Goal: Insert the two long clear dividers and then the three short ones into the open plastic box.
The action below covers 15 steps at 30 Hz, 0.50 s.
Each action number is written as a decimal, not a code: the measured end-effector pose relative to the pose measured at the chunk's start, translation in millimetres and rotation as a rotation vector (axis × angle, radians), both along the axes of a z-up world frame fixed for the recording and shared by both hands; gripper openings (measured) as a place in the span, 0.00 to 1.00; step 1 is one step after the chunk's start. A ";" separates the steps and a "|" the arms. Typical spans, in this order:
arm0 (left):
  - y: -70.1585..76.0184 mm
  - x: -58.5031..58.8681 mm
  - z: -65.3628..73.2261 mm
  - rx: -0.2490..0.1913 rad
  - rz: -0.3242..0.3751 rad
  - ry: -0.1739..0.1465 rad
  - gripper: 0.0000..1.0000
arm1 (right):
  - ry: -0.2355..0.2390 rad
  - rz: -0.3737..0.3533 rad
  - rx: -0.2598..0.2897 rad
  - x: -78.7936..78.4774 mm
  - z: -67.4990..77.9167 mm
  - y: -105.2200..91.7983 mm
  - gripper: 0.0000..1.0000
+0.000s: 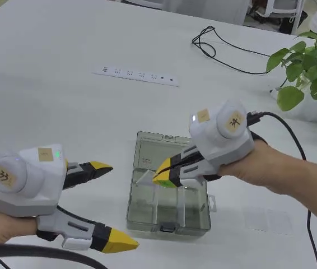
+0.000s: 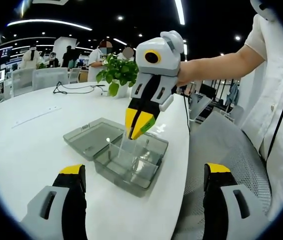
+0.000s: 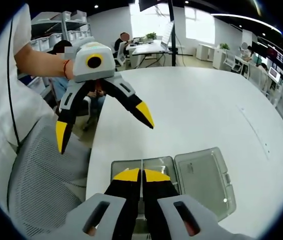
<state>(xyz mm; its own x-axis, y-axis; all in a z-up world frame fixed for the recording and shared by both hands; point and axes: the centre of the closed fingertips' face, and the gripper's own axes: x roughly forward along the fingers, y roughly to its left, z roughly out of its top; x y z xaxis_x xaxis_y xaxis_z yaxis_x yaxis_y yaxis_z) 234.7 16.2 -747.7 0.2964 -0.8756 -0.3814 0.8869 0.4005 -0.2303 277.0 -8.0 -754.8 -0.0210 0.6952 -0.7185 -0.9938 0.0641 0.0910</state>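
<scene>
Plastic box (image 1: 150, 148), smoky clear with its lid open, sits on your table (image 1: 63, 112), dividers standing inside. Your right gripper (image 1: 161, 175) pinches a clear divider (image 1: 145, 179) in closed fingers over it; your left gripper (image 1: 116, 204) hovers beside it, fingers spread.

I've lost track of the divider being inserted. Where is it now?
Head view: the divider is pinched in the right gripper, over the open plastic box at centre.

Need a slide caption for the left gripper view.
Right gripper, shut on a clear divider, holds it over the open plastic box; left gripper open.
</scene>
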 end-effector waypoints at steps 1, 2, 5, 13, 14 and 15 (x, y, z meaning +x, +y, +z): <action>-0.1 -0.1 -0.2 -0.001 0.000 0.002 1.00 | 0.000 -0.001 0.000 0.3 -0.8 -0.2 0.03; -0.2 -0.3 -0.3 -0.001 0.000 0.002 1.00 | -0.001 -0.003 0.000 1.2 -1.8 -0.4 0.03; -0.9 -0.8 -0.4 -0.004 0.000 0.003 1.00 | -0.001 -0.005 0.001 1.8 -3.6 -0.1 0.03; -1.1 0.0 -0.5 -0.011 0.003 0.005 1.00 | 0.000 0.000 -0.007 1.3 -7.7 0.5 0.02; -1.2 -0.1 -0.9 -0.009 0.002 0.005 1.00 | -0.002 0.001 -0.010 1.1 -8.4 1.0 0.02; -1.3 -0.1 -1.1 -0.009 0.002 0.005 1.00 | -0.011 0.008 -0.017 0.6 -10.4 1.7 0.02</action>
<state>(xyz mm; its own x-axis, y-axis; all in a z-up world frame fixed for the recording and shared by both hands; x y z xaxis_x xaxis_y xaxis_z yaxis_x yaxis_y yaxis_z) 234.6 14.9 -748.9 0.2964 -0.8782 -0.3753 0.8847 0.4005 -0.2384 277.6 -6.3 -765.2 -0.0188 0.6824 -0.7307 -0.9952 0.0576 0.0794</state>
